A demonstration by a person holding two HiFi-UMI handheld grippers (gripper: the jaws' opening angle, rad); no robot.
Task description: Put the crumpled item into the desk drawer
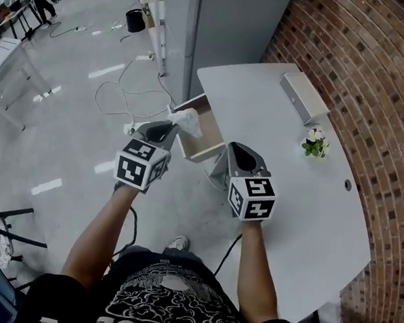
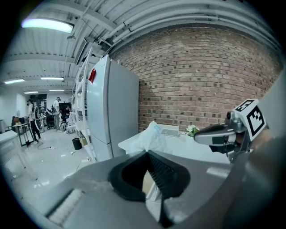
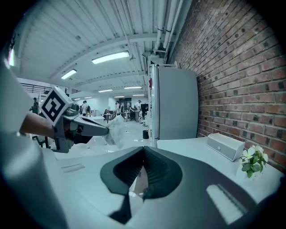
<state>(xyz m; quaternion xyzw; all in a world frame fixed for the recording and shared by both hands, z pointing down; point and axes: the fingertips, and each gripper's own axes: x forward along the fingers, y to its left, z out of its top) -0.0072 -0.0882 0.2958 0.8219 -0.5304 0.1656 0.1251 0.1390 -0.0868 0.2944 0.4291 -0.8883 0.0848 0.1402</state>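
Observation:
A crumpled white tissue [image 1: 187, 121] sticks out of my left gripper [image 1: 171, 128], which is shut on it and holds it over the open wooden drawer [image 1: 207, 153] at the left edge of the white desk [image 1: 280, 165]. In the left gripper view the tissue [image 2: 152, 137] rises just past the closed jaw tips [image 2: 146, 152]. My right gripper [image 1: 229, 148] hovers by the drawer's front corner, jaws shut with nothing seen between them [image 3: 143, 150]. In the right gripper view the left gripper [image 3: 85, 128] and the tissue [image 3: 115, 129] show at the left.
On the desk stand a white box-shaped device [image 1: 304, 97] and a small potted flower [image 1: 316, 143]. A brick wall [image 1: 387, 83] runs along the desk's far side. A tall grey cabinet [image 1: 215, 23] stands behind the desk. Cables [image 1: 123, 96] lie on the floor at the left.

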